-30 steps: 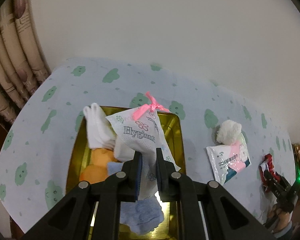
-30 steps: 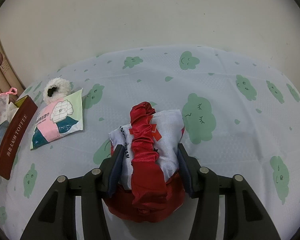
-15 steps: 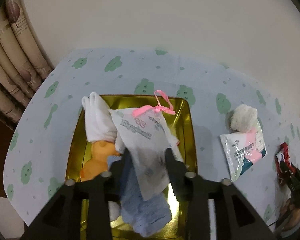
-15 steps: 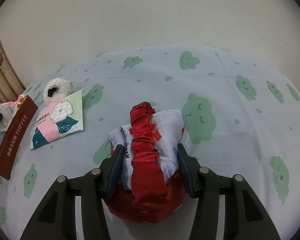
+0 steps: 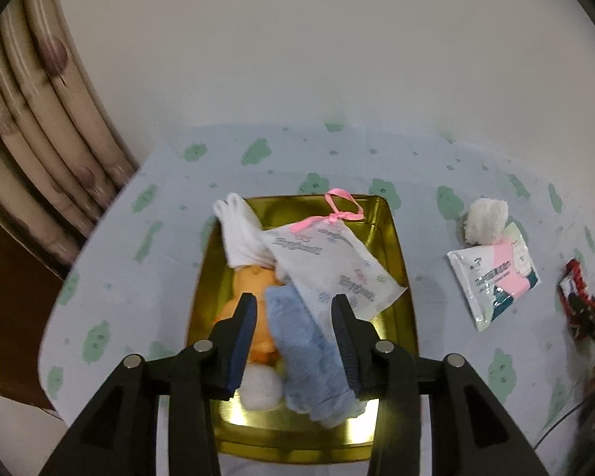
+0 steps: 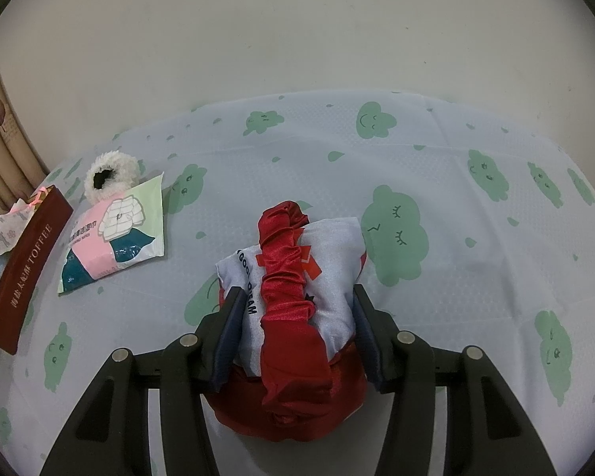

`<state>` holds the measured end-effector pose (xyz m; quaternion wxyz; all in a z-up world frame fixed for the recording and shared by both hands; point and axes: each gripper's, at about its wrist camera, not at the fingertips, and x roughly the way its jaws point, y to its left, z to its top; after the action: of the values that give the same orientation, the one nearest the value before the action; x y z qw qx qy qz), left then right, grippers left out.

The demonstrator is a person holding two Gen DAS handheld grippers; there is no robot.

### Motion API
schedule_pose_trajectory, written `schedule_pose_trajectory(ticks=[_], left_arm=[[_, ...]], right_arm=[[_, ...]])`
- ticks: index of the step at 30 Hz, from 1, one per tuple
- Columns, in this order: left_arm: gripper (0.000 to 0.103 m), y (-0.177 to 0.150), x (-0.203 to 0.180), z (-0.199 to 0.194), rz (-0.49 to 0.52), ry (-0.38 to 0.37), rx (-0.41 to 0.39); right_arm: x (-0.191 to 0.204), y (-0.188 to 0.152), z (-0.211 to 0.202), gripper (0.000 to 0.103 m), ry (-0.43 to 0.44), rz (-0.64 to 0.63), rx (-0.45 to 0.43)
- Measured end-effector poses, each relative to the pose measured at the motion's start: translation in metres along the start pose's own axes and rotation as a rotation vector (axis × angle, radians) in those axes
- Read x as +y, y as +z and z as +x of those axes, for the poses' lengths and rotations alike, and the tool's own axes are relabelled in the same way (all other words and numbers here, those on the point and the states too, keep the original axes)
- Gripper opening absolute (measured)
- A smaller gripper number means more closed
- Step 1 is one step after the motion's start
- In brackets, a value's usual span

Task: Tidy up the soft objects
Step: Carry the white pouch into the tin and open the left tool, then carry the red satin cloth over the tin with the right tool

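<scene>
Left claw (image 5: 293, 319): jaws just opened, apart and empty above gold tin (image 5: 396, 246). Released white sachet (image 5: 329, 261) now lying inside, just ahead, over blue cloth (image 5: 309, 353); one item stowed. Right claw (image 6: 297, 313): clamped on red-and-white pouch (image 6: 297, 277). Wipes pack (image 5: 496, 281) and fluffy scrunchie (image 5: 486, 222) right of left claw, on counter (image 5: 146, 238).

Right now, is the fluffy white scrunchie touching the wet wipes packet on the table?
Touching. In the right wrist view the fluffy white scrunchie lies against the upper corner of the wet wipes packet with no cloth visible between them; the left wrist view agrees.
</scene>
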<state>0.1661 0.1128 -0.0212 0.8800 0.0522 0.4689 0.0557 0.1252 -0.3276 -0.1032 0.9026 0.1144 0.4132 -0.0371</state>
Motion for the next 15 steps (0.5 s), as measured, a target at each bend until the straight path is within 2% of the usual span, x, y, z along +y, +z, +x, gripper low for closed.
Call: schedule_pose_trajectory(ticks=[7,15], left_arm=[[0.040,-0.018,0.011,-0.007,-0.009,0.034,-0.038],[0.040,-0.035,0.032,0.004,-0.056,0.074,-0.043]], right_arm=[[0.002,-0.001,0.000,0.049,-0.022,-0.019,0.002],[0.012,-0.002,-0.001,0.039,-0.090,-0.066,-0.001]])
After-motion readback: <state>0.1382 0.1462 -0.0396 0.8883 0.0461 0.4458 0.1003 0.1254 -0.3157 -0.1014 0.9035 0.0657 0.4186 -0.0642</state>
